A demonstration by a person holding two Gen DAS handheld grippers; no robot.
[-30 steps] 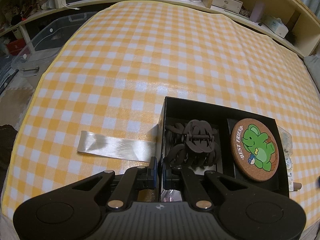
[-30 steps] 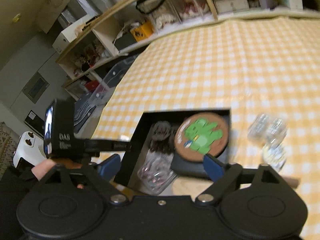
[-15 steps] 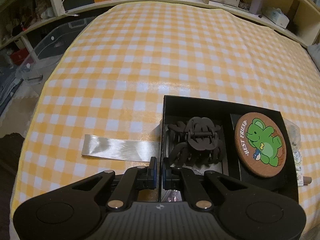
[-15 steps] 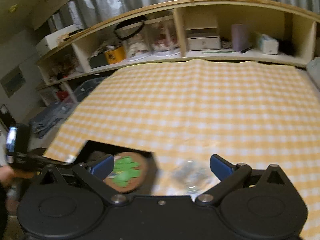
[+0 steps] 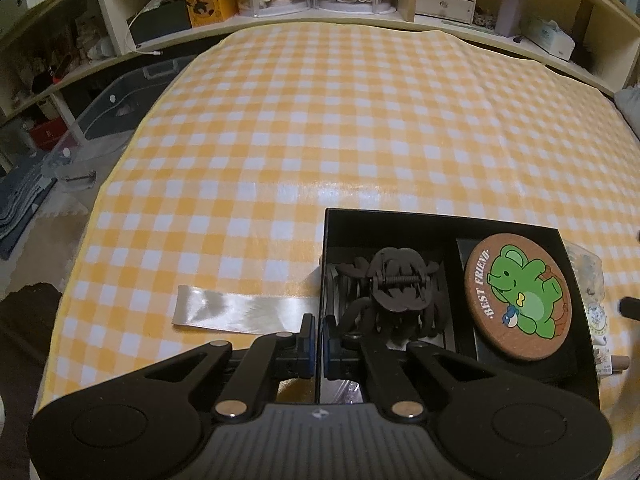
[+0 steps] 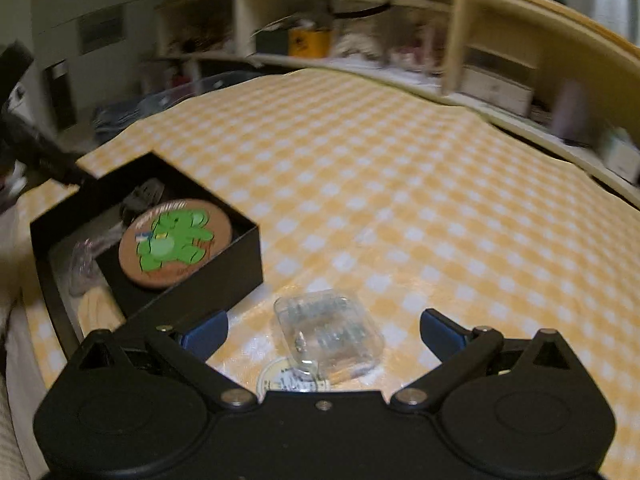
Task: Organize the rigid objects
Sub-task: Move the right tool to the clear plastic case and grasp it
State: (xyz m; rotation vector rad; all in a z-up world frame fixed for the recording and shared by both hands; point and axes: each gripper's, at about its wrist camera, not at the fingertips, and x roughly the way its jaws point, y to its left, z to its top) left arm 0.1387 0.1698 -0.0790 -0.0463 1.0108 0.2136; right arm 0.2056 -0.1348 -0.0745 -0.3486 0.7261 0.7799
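My left gripper (image 5: 320,330) pinches the black box's (image 5: 440,218) left wall; my right gripper (image 6: 323,330) gapes wide around a clear plastic case (image 6: 328,330), pads clear of it.

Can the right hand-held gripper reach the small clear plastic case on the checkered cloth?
Probably yes: the right hand-held gripper is wide open, the clear plastic case lies uncovered between its fingers, beside the black box.

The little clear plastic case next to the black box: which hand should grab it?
The right. Its gripper is open, with the clear plastic case lying between its fingers. The left gripper is shut on the wall of the black box, holding it steady.
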